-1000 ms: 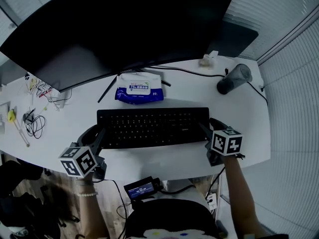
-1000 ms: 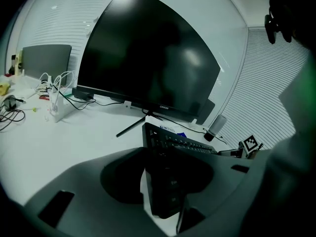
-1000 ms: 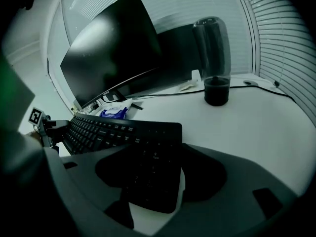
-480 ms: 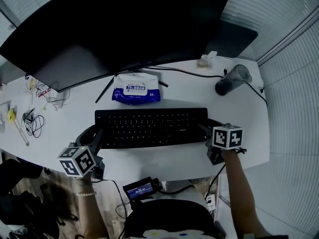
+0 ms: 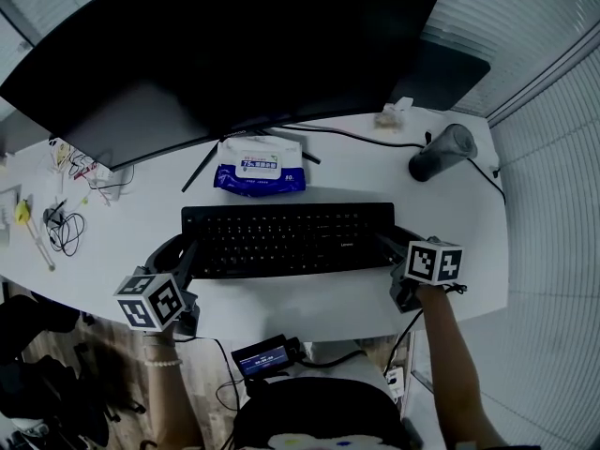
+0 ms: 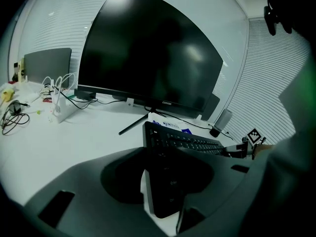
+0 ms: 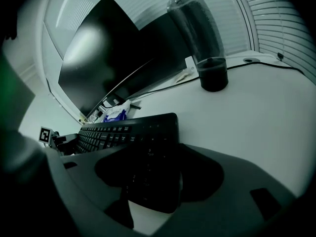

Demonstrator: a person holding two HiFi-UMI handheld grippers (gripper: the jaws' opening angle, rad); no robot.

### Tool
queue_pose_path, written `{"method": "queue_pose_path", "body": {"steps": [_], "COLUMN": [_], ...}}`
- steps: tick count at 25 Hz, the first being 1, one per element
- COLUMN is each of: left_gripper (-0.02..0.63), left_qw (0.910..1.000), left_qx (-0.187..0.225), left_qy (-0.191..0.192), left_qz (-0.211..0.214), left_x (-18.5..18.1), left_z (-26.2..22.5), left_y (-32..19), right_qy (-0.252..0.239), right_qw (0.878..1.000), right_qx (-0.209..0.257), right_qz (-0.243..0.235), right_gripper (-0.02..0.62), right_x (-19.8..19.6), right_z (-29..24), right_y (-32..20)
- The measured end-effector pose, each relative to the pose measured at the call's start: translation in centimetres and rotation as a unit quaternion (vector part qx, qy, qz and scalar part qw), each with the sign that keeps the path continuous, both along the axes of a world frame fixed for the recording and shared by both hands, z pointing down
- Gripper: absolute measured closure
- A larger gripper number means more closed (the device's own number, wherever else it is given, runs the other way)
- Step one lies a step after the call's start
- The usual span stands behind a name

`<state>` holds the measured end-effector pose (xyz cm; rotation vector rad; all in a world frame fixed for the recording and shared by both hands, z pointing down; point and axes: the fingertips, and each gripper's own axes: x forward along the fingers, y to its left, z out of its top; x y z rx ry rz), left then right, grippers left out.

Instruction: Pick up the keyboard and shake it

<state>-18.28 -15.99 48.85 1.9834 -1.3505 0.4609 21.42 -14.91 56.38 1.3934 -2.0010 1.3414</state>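
At the near edge of the bench (image 5: 309,303), the left tool (image 5: 187,256) and the right tool (image 5: 389,243) each clench one end of the keyboard (image 5: 287,239). It lies across the middle, seemingly not yet lifted. The grasp looks made; lifting and shaking remain. Behind it sits a wipes pack (image 5: 260,167). At the far right corner stands a clear cup (image 5: 441,150), contents unclear.

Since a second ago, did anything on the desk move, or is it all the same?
Hardly anything. The right gripper rolled a little, so its marker cube looks turned a bit. Nothing was grabbed or let go. The keyboard stayed on the desk, its ends between the jaws of the left gripper and the right one. The wipes pack and tumbler stayed put.
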Motion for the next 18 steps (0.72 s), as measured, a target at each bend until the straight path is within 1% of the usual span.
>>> {"method": "queue_pose_path", "body": {"steps": [6,9,14,18], "left_gripper": [0.442,0.442,0.443,0.451], "left_qw": [0.9998,0.9994,0.9956,0.9888], "left_qx": [0.017,0.036,0.093,0.149], "left_qy": [-0.006,-0.003,0.007,0.012], "left_qz": [-0.001,0.0,-0.001,-0.002], "left_x": [-0.2,-0.1,0.2,0.4], "left_z": [-0.6,-1.5,-4.3,-7.5], "left_y": [-0.1,-0.5,-0.9,-1.1], "right_qy": [0.01,0.02,0.043,0.059], "right_qw": [0.999,0.998,0.991,0.98], "right_qx": [0.035,0.06,0.126,0.187], "right_qz": [0.011,0.015,0.019,0.021], "right_gripper": [0.322,0.321,0.321,0.321], "right_x": [-0.3,-0.2,0.2,0.5], "right_z": [-1.6,-3.2,-7.3,-11.4], "right_y": [0.2,-0.1,-0.9,-1.6]}}
